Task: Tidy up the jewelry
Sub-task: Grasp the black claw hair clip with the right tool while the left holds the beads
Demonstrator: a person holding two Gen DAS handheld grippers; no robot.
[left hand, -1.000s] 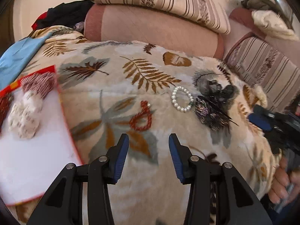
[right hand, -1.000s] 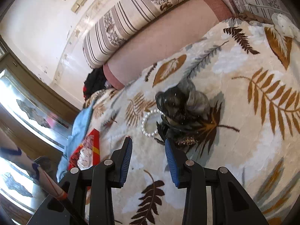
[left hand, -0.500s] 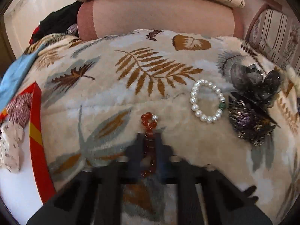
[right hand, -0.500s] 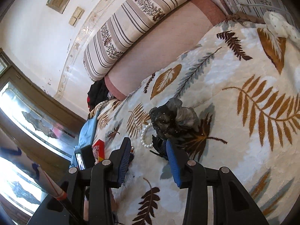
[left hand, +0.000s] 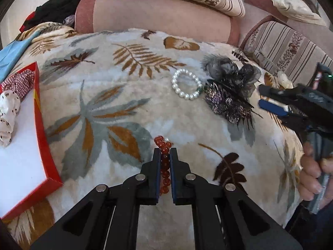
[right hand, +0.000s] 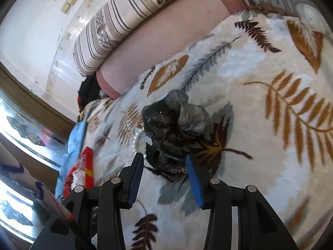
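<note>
My left gripper (left hand: pixel 165 153) is shut on a red bead bracelet (left hand: pixel 163 143) that lies on the leaf-patterned blanket (left hand: pixel 116 108); its beads run down between the pads. A white pearl bracelet (left hand: pixel 186 86) lies further back, beside a dark sequined hair piece (left hand: pixel 225 103) and a grey-black scrunchie (left hand: pixel 231 70). My right gripper (right hand: pixel 164 160) straddles the near end of the dark hair piece (right hand: pixel 164 162). Its jaws are opening and its pads do not press on the piece. The scrunchie (right hand: pixel 177 118) sits just beyond. The right gripper (left hand: pixel 268 100) also shows at the right edge of the left wrist view.
A red-rimmed white box (left hand: pixel 39 125) at the left holds fabric scrunchies (left hand: pixel 12 100). Striped and pink cushions (left hand: pixel 156 18) line the back and right. A blue cloth (left hand: pixel 12 52) lies at far left. A hand (left hand: pixel 314 175) holds the right gripper's handle.
My left gripper went down to the red bracelet and closed on it. My right gripper moved in over the dark hair piece and its jaws widened.
</note>
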